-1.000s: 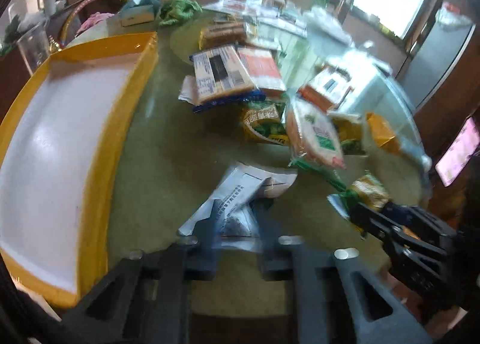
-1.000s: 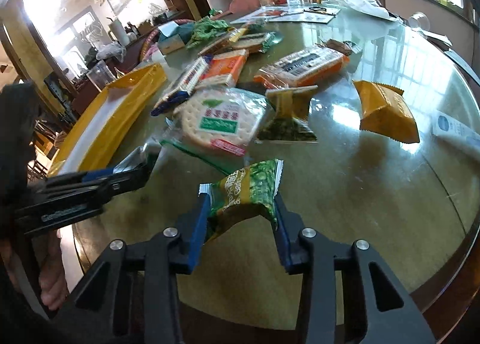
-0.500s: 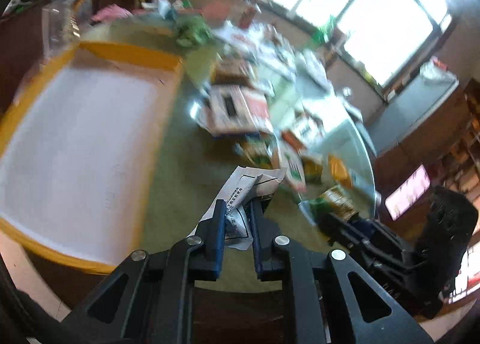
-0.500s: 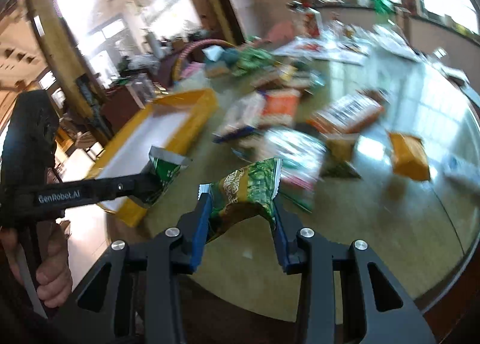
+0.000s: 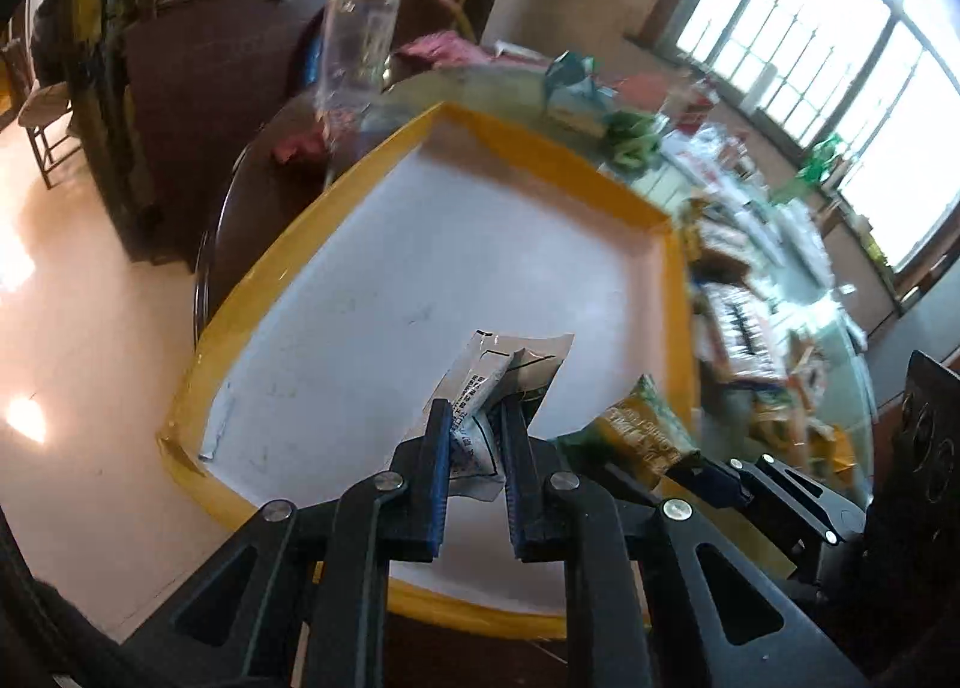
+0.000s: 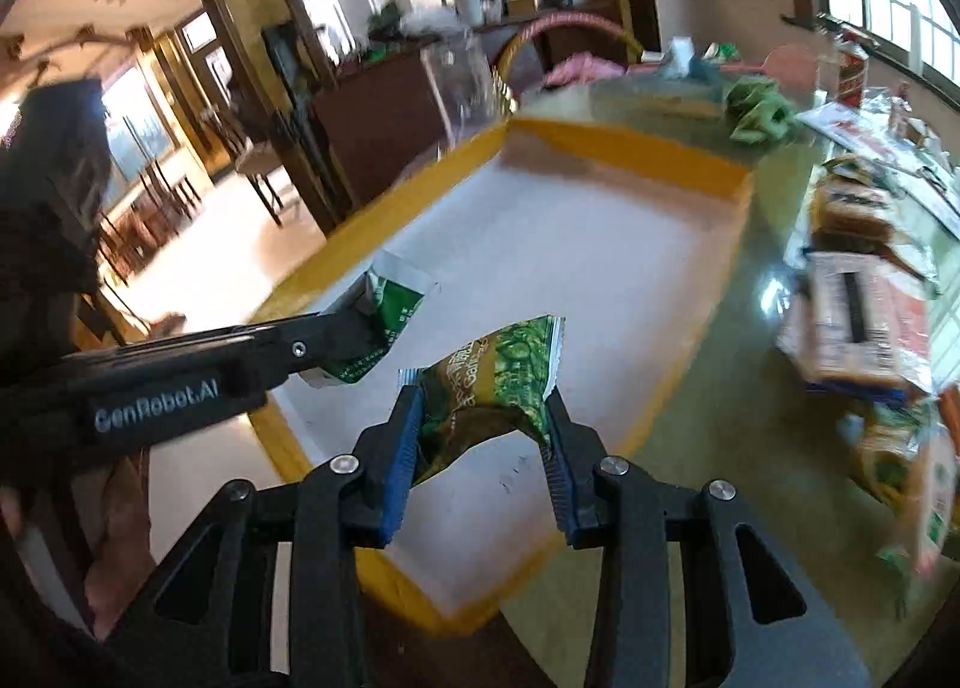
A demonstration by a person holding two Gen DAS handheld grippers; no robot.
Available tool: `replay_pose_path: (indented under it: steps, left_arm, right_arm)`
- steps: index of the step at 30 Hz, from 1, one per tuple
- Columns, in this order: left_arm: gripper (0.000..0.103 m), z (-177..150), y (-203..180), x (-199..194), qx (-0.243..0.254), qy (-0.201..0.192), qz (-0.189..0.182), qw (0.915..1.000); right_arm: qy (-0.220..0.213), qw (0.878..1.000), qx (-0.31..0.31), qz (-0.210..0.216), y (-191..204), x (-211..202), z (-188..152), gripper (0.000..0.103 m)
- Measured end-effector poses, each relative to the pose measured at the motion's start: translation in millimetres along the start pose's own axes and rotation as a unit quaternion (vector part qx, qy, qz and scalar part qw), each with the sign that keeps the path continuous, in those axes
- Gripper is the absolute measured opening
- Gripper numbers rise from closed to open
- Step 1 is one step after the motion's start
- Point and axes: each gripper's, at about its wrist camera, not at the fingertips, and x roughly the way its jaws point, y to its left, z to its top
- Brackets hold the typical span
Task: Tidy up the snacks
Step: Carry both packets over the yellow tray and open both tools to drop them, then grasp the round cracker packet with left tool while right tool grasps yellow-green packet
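Above the yellow-rimmed tray [image 5: 312, 244], both grippers hang with a snack packet apiece. Left gripper [image 5: 474, 418]: jaws drawn in tight on a small white sachet [image 5: 510, 370], pinched at its lower end, the free end sticking up and forward over the white tray floor. Seen from the right wrist, the same sachet shows a green printed face [image 6: 384, 322] — it sits clear of the tray, over the near-left rim. Right gripper [image 6: 480, 418]: jaws at a narrow setting, pads pressed to both sides of a green and gold packet [image 6: 492, 382], which is crumpled between them and raised over the tray's near corner. From the left wrist this packet [image 5: 642, 430] appears just right of the sachet, near the tray's right wall.

Tray condition: white floor bare apart from faint marks; it rests at the edge of a glass-topped table [image 6: 708, 388], one corner overhanging toward the floor.

Remaining snacks [image 6: 858, 328] lie in a loose spread on the table to the right of the tray — boxed and bagged items, blurred. A green bundle [image 6: 756, 112] sits beyond the tray's far wall. Part of a hand [image 6: 114, 514] shows below the left gripper's body.
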Motion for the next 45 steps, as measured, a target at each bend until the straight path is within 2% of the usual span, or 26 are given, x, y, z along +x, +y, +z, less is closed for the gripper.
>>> replay_pose_path:
  steps: [3, 5, 6, 7, 8, 9, 11, 15, 19, 24, 28, 30, 34, 41, 43, 45]
  left_arm:
    - [0.016, -3, 5, 9, 0.001, 0.012, 0.004, 0.9999]
    - [0.019, -6, 1, 8, 0.017, 0.008, 0.008, 0.9998]
    - [0.028, -6, 1, 5, 0.022, 0.004, 0.007, 0.9997]
    - [0.037, -7, -2, 2, 0.026, -0.001, 0.005, 0.9996]
    - [0.055, -6, -2, -3, 0.027, -0.01, 0.005, 0.9996]
    - [0.071, -6, -6, -12, 0.028, -0.03, 0.006, 0.9991]
    - [0.079, -7, -8, -26, 0.029, -0.061, 0.008, 0.9977]
    - [0.079, -14, -34, -44, 0.055, -0.076, -0.017, 0.9954]
    - [0.079, -27, -66, -49, 0.091, -0.073, -0.047, 0.9921]
    - [0.079, -39, -110, -41, 0.129, -0.039, -0.089, 0.9868]
    - [0.079, -43, -145, -26, 0.154, -0.007, -0.125, 0.98]
    - [0.079, -44, -163, -13, 0.165, 0.016, -0.136, 0.9768]
    - [0.079, -44, -195, 21, 0.173, 0.065, -0.159, 0.9697]
    - [0.077, -45, -233, 76, 0.167, 0.122, -0.156, 0.9658]
    - [0.067, -46, -237, 85, 0.161, 0.127, -0.142, 0.9685]
    - [0.053, -48, -238, 87, 0.153, 0.129, -0.147, 0.9686]
  right_arm:
    - [0.018, 1.0, 0.001, -0.001, 2, 14, -6, 0.042]
    - [0.011, 1.0, -0.006, -0.012, 4, 10, -7, 0.051]
    - [0.006, 1.0, -0.01, -0.012, 6, 7, -7, 0.056]
    - [-0.001, 1.0, -0.009, -0.01, 5, 2, -8, 0.069]
    - [-0.012, 1.0, -0.002, -0.01, 4, -5, -9, 0.078]
    - [-0.02, 1.0, 0.003, -0.013, 3, -11, -10, 0.078]
    - [-0.037, 0.999, 0.009, -0.012, -3, -29, -14, 0.08]
    - [-0.076, 0.996, 0.045, -0.007, -21, -72, -33, 0.088]
    - [-0.101, 0.992, 0.079, -0.012, -51, -113, -60, 0.088]
    - [-0.128, 0.982, 0.138, -0.015, -99, -158, -89, 0.088]
    - [-0.147, 0.971, 0.185, -0.05, -144, -184, -107, 0.088]
    - [-0.147, 0.965, 0.207, -0.061, -164, -189, -112, 0.085]
    - [-0.133, 0.957, 0.247, -0.077, -209, -188, -115, 0.072]
    - [-0.08, 0.952, 0.284, -0.08, -258, -150, -99, 0.053]
    - [-0.069, 0.952, 0.287, -0.082, -265, -141, -98, 0.05]
    - [-0.058, 0.951, 0.285, -0.106, -269, -132, -94, 0.046]
